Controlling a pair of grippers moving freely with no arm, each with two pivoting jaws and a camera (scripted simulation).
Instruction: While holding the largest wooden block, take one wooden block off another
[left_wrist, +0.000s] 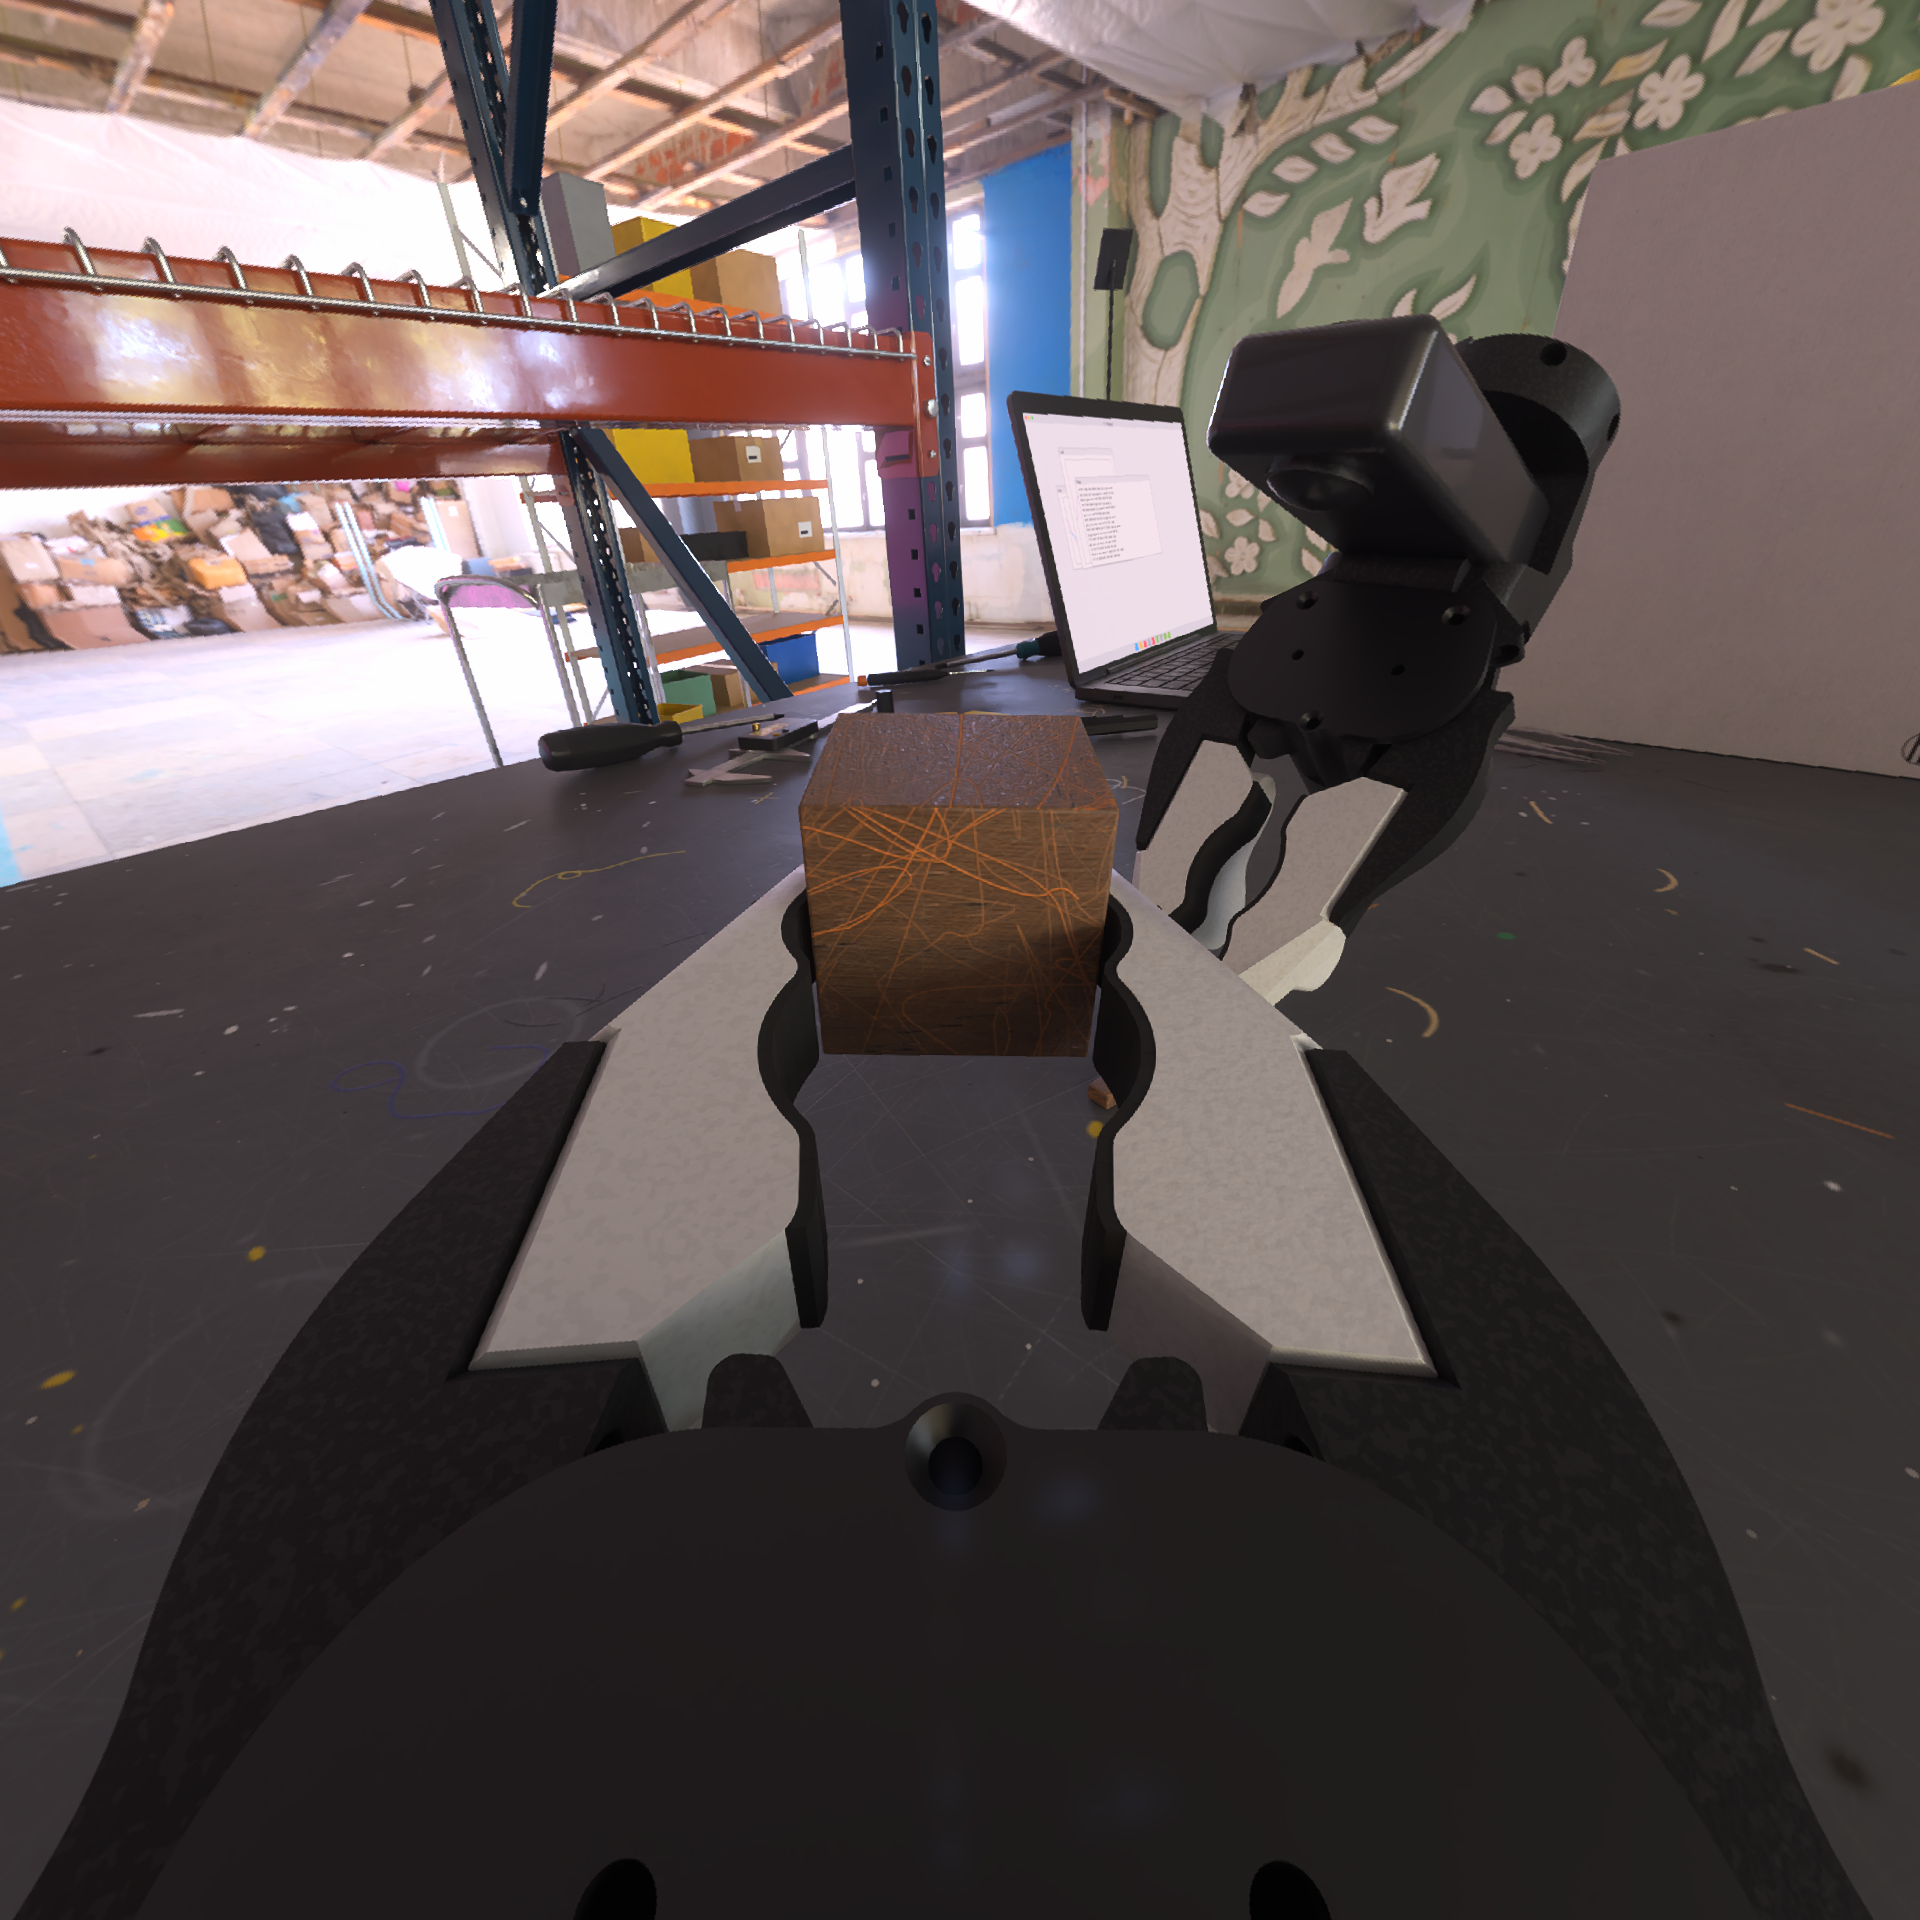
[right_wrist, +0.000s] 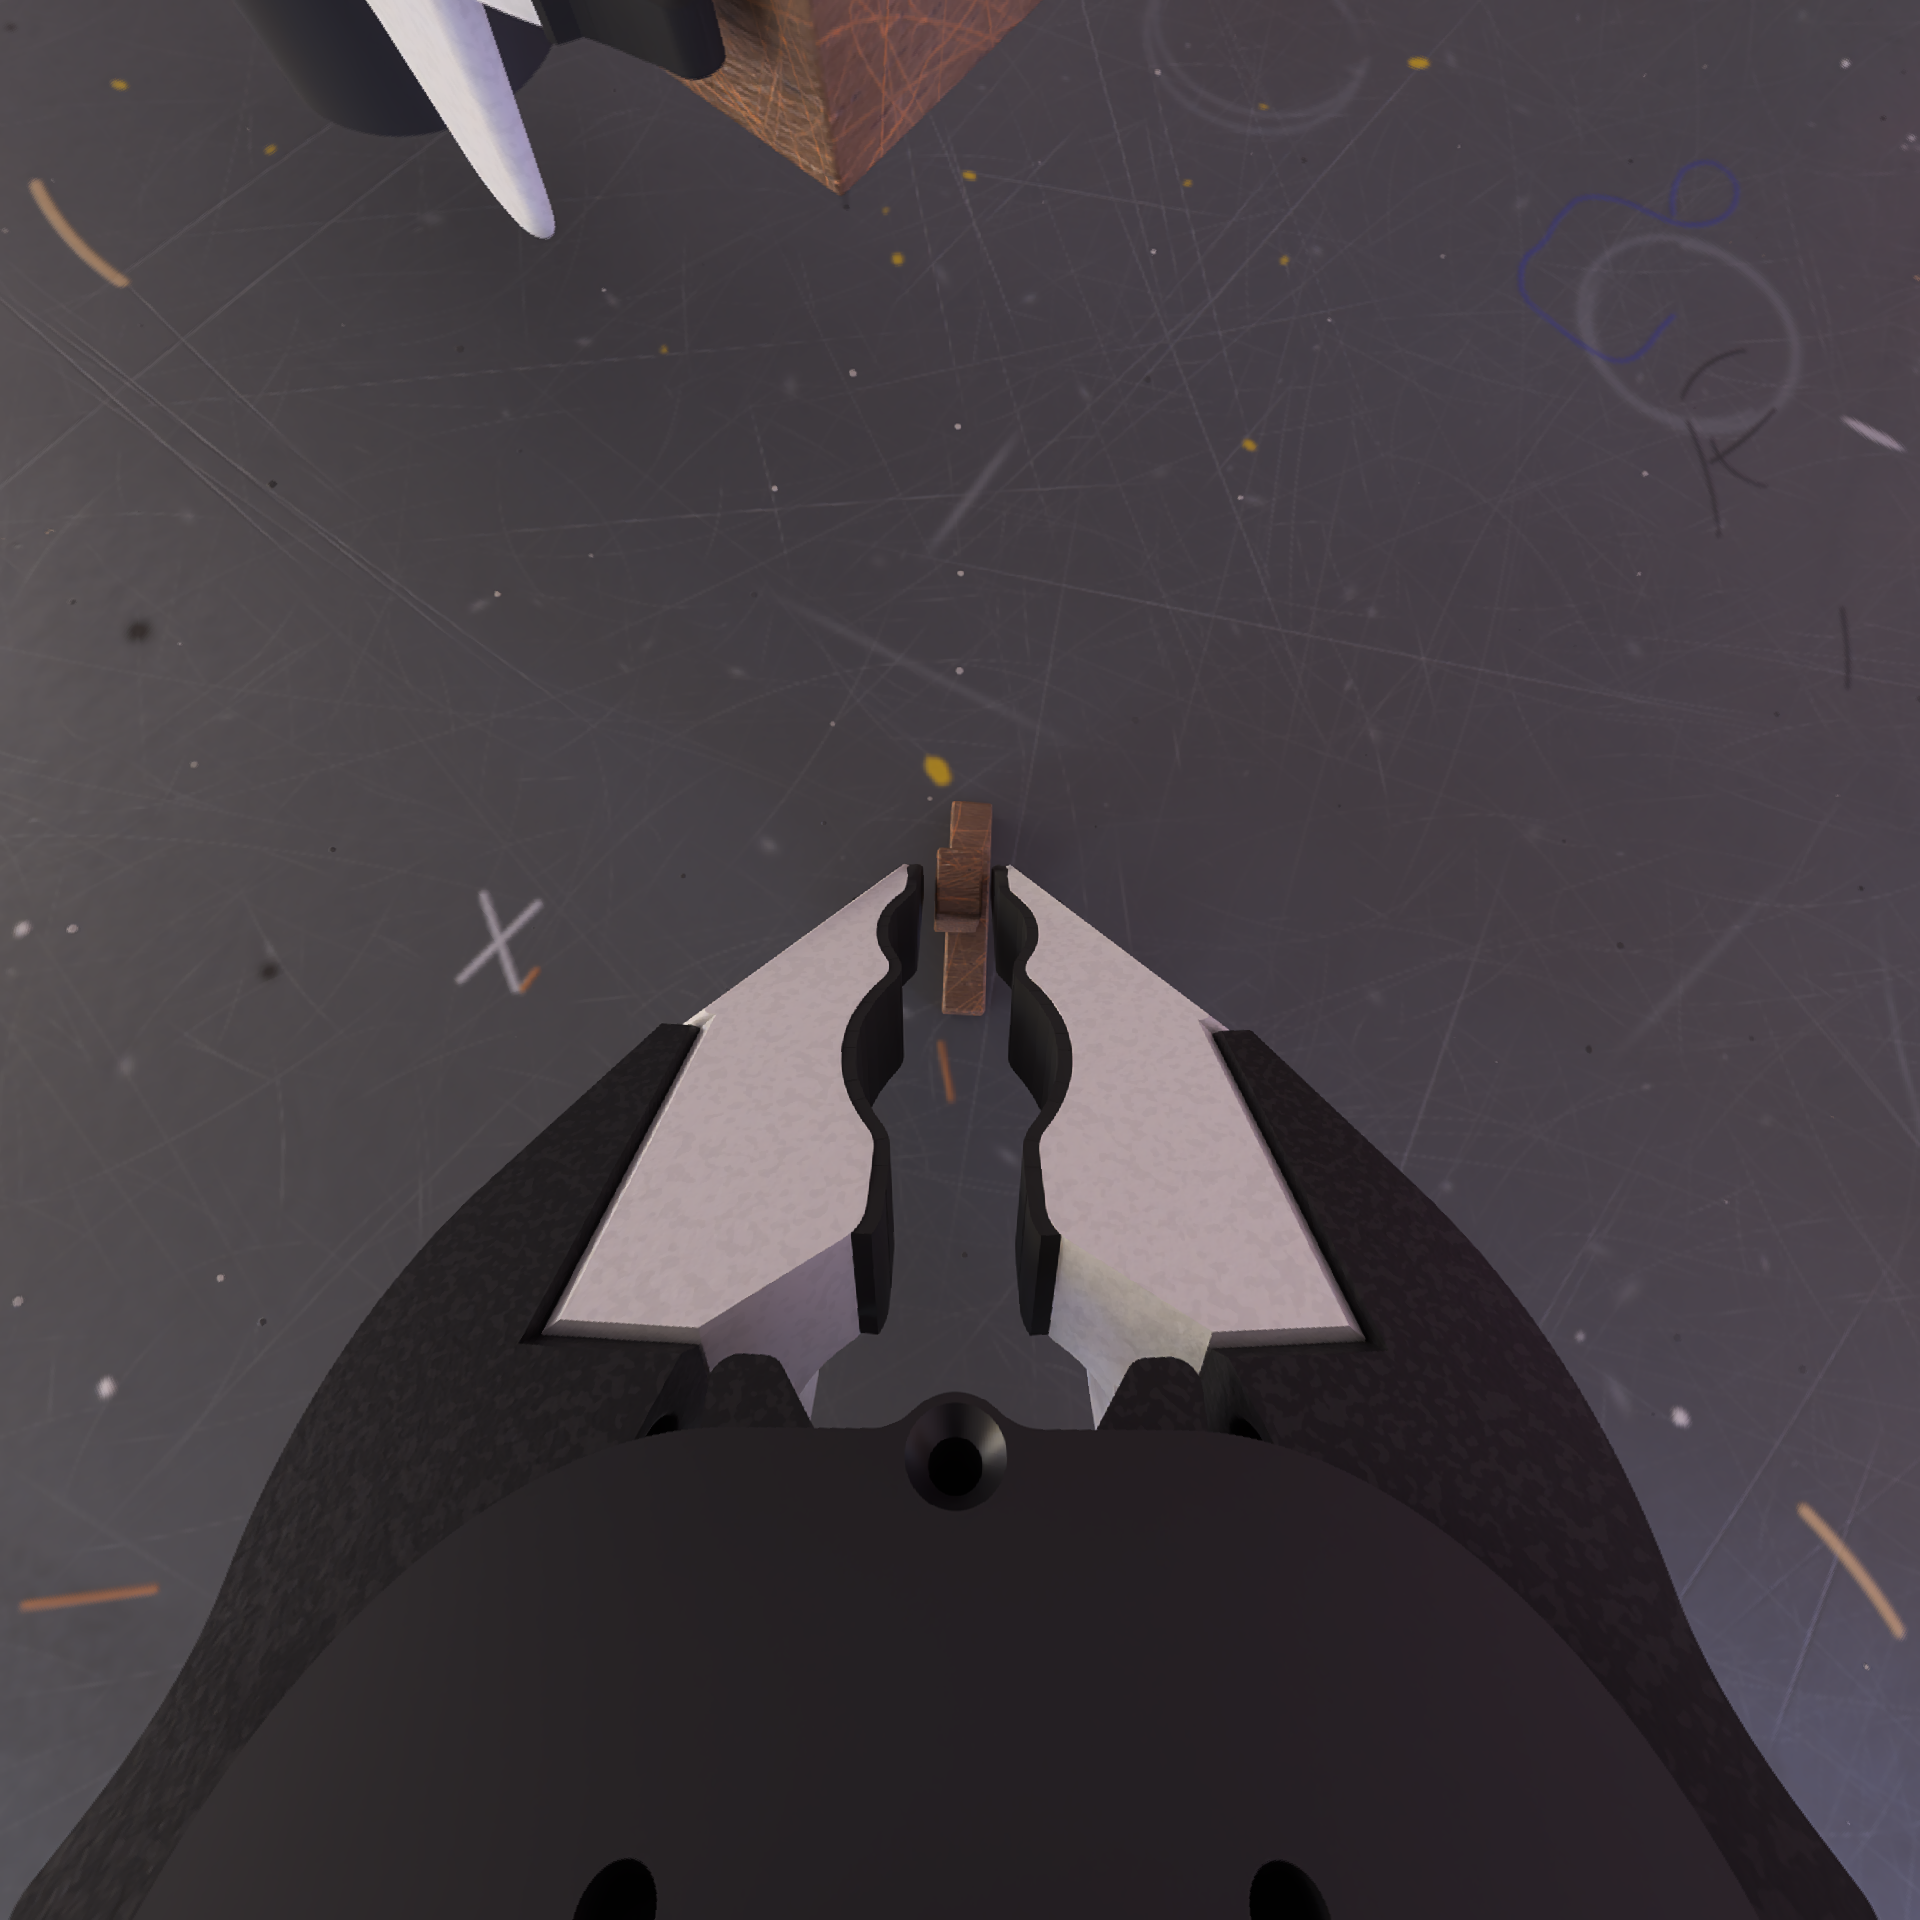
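Observation:
My left gripper (left_wrist: 956, 914) is shut on the largest wooden block (left_wrist: 956, 883), a brown cube held above the dark table. The cube's corner also shows at the top of the right wrist view (right_wrist: 862, 94). My right gripper (right_wrist: 956, 883) points straight down at the table, and its jaws are closed in on a small wooden block (right_wrist: 958, 883). That block sits over a thin, longer wooden block (right_wrist: 971, 826) lying on the table. I cannot tell whether the small block is lifted. In the left wrist view the right gripper (left_wrist: 1262, 956) is just right of the cube.
The dark scratched table (right_wrist: 1351, 727) spreads all around. At its far edge are an open laptop (left_wrist: 1122, 540), a black-handled screwdriver (left_wrist: 613, 743) and small tools (left_wrist: 758, 753). A white board (left_wrist: 1745, 499) stands at the right. Orange and blue shelving (left_wrist: 468, 364) stands behind.

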